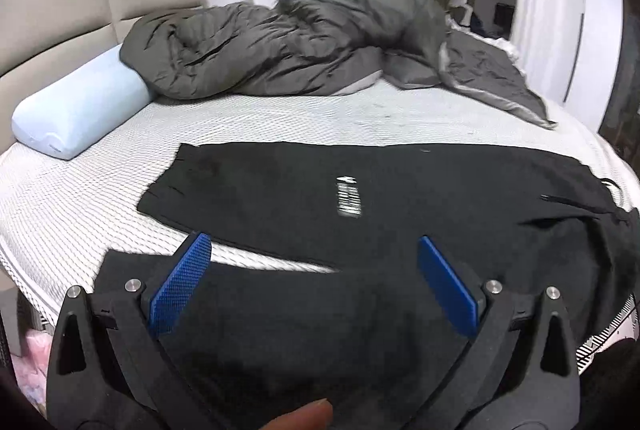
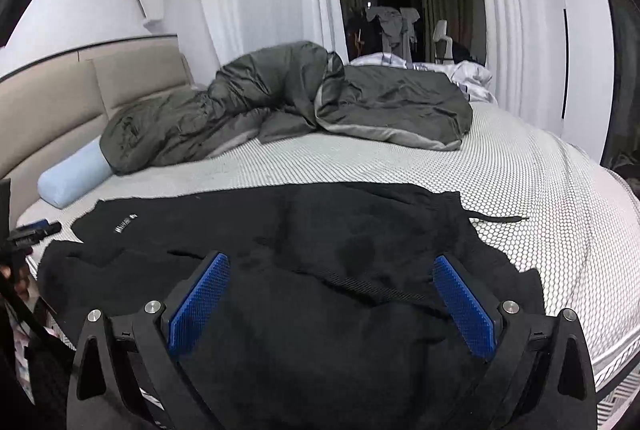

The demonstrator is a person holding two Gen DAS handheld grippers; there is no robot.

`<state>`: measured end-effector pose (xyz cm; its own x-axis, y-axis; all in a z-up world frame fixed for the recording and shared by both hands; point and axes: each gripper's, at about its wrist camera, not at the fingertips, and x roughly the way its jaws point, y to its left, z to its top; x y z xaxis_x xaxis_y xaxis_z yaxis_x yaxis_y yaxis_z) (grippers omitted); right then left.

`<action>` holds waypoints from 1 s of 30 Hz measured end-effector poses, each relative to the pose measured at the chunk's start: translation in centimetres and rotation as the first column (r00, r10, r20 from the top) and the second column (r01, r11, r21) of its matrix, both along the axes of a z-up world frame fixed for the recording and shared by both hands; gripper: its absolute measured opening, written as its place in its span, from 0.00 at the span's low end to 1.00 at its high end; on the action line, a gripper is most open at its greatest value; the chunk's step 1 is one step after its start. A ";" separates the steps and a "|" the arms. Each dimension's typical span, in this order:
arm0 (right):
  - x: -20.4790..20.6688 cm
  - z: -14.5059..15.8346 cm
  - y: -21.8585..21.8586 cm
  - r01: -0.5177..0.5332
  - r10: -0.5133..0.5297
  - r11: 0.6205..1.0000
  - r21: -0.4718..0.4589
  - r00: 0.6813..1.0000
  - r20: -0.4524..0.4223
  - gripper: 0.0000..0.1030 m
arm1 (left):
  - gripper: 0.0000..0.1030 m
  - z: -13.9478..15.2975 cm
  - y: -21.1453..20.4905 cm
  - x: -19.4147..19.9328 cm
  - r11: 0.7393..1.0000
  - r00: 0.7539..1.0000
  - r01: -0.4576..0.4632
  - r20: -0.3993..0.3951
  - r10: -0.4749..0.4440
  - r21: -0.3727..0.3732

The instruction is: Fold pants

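Black pants [image 1: 420,190] lie spread across the near part of the bed, legs to the left and waist to the right, with a small white logo [image 1: 349,199] on the far leg. My left gripper [image 1: 314,250] hangs open over the near leg, nothing between its blue pads [image 1: 180,284]. In the right wrist view the pants [image 2: 360,230] show their rumpled waist end, a drawstring [image 2: 500,219] trailing onto the mattress. My right gripper [image 2: 332,264] is open above the waist area. The left gripper [image 2: 32,230] shows at the far left edge there.
A grey duvet [image 1: 300,42] is heaped at the back of the white mattress [image 1: 80,198]. A pale blue bolster pillow [image 1: 80,114] lies by the beige headboard [image 1: 52,10]. White curtains and a dark doorway stand behind. The bed's edge runs just below both grippers.
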<state>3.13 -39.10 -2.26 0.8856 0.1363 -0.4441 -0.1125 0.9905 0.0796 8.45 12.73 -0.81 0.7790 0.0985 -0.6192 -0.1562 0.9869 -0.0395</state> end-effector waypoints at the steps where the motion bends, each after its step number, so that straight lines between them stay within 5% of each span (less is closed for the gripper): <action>1: 0.8 0.0 -0.4 -0.003 0.003 1.000 0.000 1.000 -0.020 1.00 | 0.99 -0.1 0.8 0.7 1.000 1.000 -0.004 -0.014 0.004 0.003; 12: 10.2 0.3 -5.4 -0.045 0.075 0.990 0.136 0.972 -0.222 0.96 | 0.99 0.2 7.9 9.6 0.997 0.993 -0.007 -0.117 0.016 0.075; 16: 13.9 -0.2 -7.1 -0.009 0.042 0.993 0.118 0.958 -0.285 0.96 | 0.97 -0.7 11.5 13.5 0.996 0.981 -0.011 -0.194 0.027 0.087; 22: 19.0 -1.7 -10.3 0.034 0.018 0.992 0.125 0.921 -0.389 0.95 | 0.71 -4.6 17.8 20.8 0.997 0.923 -0.044 -0.379 0.062 0.057; 27: 23.1 -3.0 -12.8 0.087 -0.028 0.990 0.110 0.890 -0.455 0.94 | 0.69 -8.3 20.3 24.8 1.000 0.864 -0.018 -0.503 0.009 -0.014; 30: 25.8 -4.5 -14.1 0.113 -0.033 0.985 0.128 0.863 -0.503 0.84 | 0.68 -9.0 20.6 26.3 1.000 0.861 -0.012 -0.508 0.005 -0.009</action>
